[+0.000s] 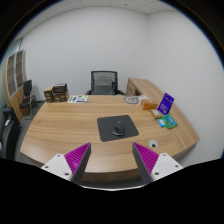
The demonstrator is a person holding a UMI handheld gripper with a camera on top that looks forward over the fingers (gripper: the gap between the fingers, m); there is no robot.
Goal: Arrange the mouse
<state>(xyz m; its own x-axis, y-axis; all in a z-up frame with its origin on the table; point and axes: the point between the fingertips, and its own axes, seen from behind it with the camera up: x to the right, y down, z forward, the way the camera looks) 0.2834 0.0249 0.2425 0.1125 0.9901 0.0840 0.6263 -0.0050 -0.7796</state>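
A dark mouse (122, 126) lies on a black mouse pad (117, 126) near the middle of a curved wooden desk (70, 135). My gripper (112, 160) hangs above the desk's near edge, well short of the pad. Its fingers, with magenta pads (76, 157), stand wide open and hold nothing. The mouse is beyond the fingers, slightly towards the right one.
A black office chair (103, 82) stands behind the desk. Papers and boxes (57, 95) lie at the far left. A purple box (166, 101) and small teal items (168, 122) sit at the right. A shelf (14, 75) lines the left wall.
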